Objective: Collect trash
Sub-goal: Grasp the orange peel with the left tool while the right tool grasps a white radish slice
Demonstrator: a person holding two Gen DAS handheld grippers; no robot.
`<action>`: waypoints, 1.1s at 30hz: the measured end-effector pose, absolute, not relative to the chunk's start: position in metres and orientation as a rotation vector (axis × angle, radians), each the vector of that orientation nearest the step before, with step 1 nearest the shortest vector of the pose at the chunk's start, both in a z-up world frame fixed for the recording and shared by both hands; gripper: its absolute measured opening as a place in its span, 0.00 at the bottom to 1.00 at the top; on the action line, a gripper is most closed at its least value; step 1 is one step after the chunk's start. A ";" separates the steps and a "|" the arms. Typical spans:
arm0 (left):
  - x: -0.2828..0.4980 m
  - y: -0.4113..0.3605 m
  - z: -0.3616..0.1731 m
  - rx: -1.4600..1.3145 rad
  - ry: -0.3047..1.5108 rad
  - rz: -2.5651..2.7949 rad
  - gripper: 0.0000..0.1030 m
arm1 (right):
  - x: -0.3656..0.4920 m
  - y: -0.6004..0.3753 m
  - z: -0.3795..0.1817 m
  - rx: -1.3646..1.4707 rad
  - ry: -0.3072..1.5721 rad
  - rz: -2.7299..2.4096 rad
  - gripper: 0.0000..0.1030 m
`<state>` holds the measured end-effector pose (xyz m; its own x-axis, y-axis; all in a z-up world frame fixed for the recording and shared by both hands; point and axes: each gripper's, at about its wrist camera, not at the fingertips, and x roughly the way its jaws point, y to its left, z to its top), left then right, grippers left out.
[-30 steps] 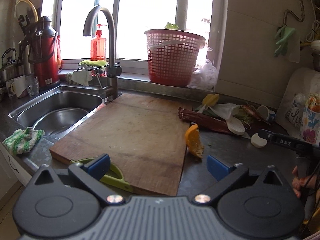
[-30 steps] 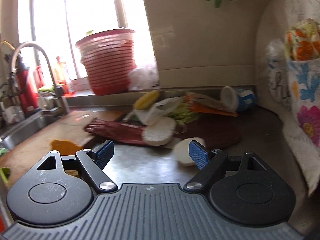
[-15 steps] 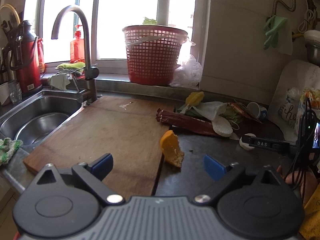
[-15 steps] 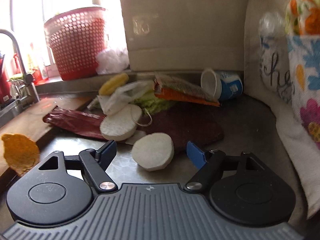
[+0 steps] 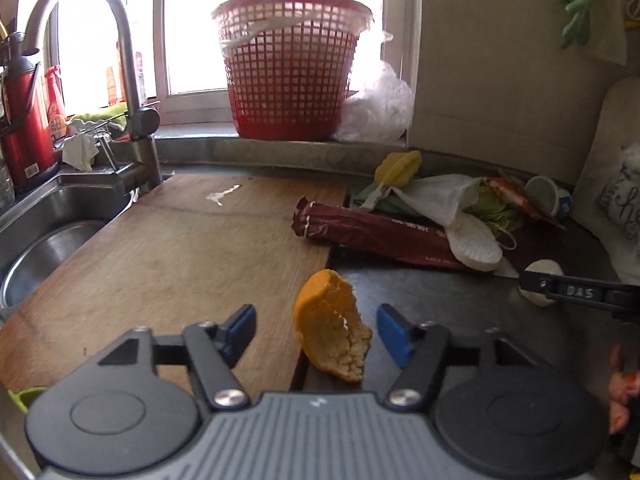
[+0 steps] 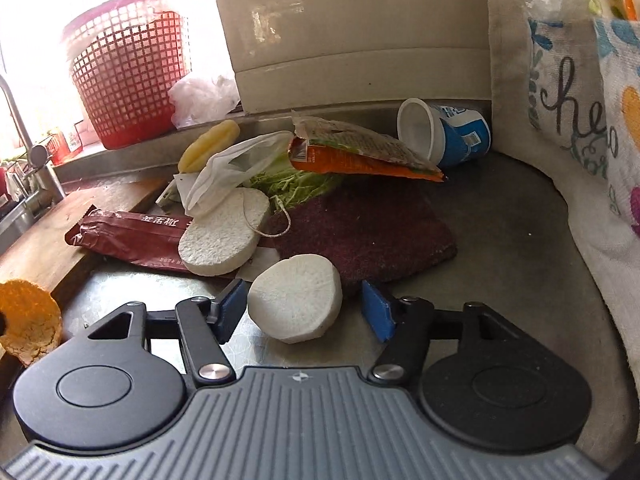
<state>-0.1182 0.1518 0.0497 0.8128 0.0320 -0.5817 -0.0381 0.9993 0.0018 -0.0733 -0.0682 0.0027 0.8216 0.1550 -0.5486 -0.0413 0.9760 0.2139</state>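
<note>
Item one: orange peel (image 5: 332, 326), a curled cup, bright rind outside, pale pith along its torn lower edge. It is lying on the right edge of the wooden cutting board (image 5: 180, 248), at 12 o'clock from my left gripper (image 5: 316, 334). I am closing those jaws around it; both blue pads are standing clear of the rind, gripping nothing.

Item two: white radish slice (image 6: 296, 304), a thick round with a matte, fibrous cut face, resting on the steel counter (image 6: 520, 248). My right gripper (image 6: 300, 310) is closing on it, half open; the left pad looks near contact, the right pad apart.
</note>
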 end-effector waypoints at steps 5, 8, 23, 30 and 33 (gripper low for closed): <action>-0.103 0.151 0.041 -0.010 0.662 0.057 0.38 | -0.075 -0.067 0.003 0.185 0.602 0.112 0.70; -0.098 0.149 0.037 -0.003 0.679 0.077 0.20 | -0.072 -0.066 0.003 0.174 0.606 0.118 0.74; -0.117 0.150 0.052 -0.064 0.646 0.087 0.02 | -0.069 -0.070 0.003 0.192 0.601 0.157 0.61; -0.142 0.153 0.063 -0.091 0.625 0.084 0.02 | -0.075 -0.073 0.003 0.232 0.579 0.182 0.60; -0.154 0.158 0.066 -0.104 0.616 0.089 0.02 | -0.079 -0.072 0.004 0.238 0.568 0.197 0.60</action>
